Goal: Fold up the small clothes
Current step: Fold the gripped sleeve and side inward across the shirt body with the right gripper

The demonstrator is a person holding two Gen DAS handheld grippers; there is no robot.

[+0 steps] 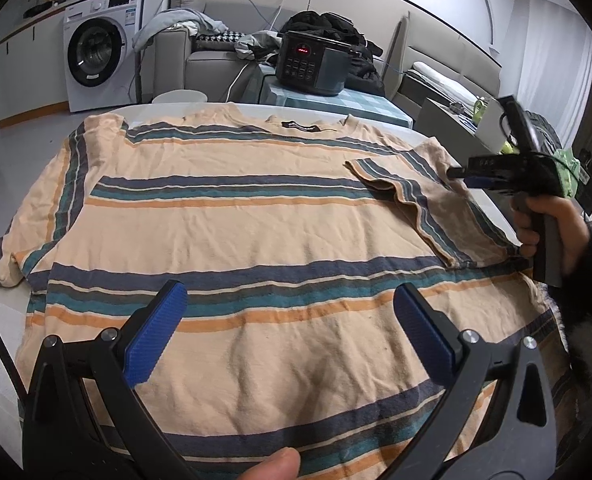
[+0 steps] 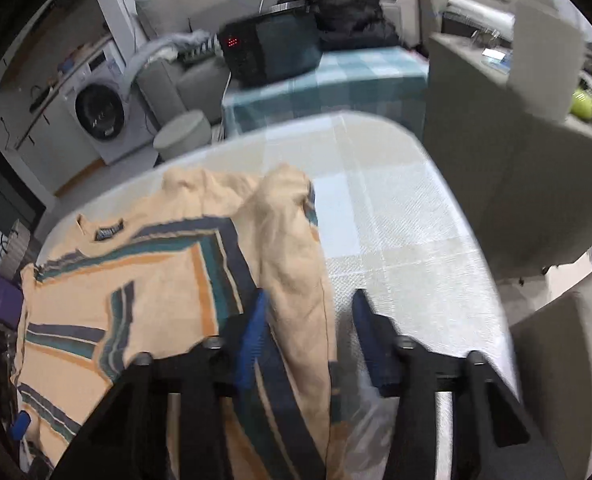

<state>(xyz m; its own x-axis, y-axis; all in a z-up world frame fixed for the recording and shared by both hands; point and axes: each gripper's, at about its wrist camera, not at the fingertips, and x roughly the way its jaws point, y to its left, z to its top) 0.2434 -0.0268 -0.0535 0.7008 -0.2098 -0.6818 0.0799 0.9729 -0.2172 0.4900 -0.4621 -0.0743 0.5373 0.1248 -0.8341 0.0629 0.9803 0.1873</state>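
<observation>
Two tools: our left tool (image 1: 288, 332) gapes above the striped shirt (image 1: 236, 220); our right tool (image 2: 308, 336), blurred, loosely straddles its sleeve (image 2: 292, 248), contact unclear.

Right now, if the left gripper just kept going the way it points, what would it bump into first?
Most likely the striped T-shirt spread on the table: the left gripper hangs open above it, angled downward, nothing between. How high it hangs is unclear.

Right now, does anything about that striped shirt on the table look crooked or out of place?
Only one thing: the peach cotton T-shirt with blue, teal and orange stripes lies mostly flat on the white table, but one sleeve is folded in over the chest while the opposite sleeve remains spread out.
</observation>
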